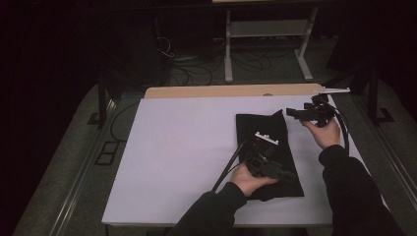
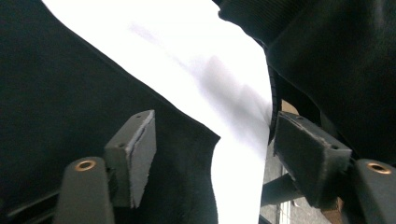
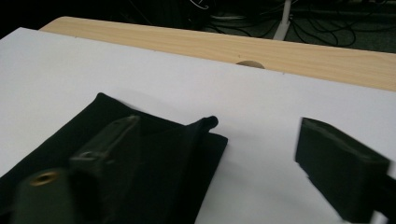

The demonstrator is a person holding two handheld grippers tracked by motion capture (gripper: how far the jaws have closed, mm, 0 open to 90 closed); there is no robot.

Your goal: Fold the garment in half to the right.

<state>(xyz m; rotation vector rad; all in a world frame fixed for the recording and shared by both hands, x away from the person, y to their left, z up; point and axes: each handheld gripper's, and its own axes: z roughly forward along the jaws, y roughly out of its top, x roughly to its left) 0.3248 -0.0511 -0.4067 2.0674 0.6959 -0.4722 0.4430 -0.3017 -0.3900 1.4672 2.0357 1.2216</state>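
Black cloth (image 1: 268,152) lay folded at the table's (image 1: 172,157) four o'clock. My left gripper (image 2: 212,154) and right gripper (image 3: 219,172) were both spread, gripping nothing; fold looked finished, perhaps smoothing remained.

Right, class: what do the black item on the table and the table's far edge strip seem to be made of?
Black cloth: looks like soft matte fabric, since it lies folded, with a raised crease at its corner and no shine. Far edge strip: pale wood or wood-look laminate, with faint grain lines.

A white-topped table (image 1: 172,157) with a pale wooden strip (image 1: 221,91) along its far edge carries one item: a folded black cloth (image 1: 268,128), lying flat on its right half.
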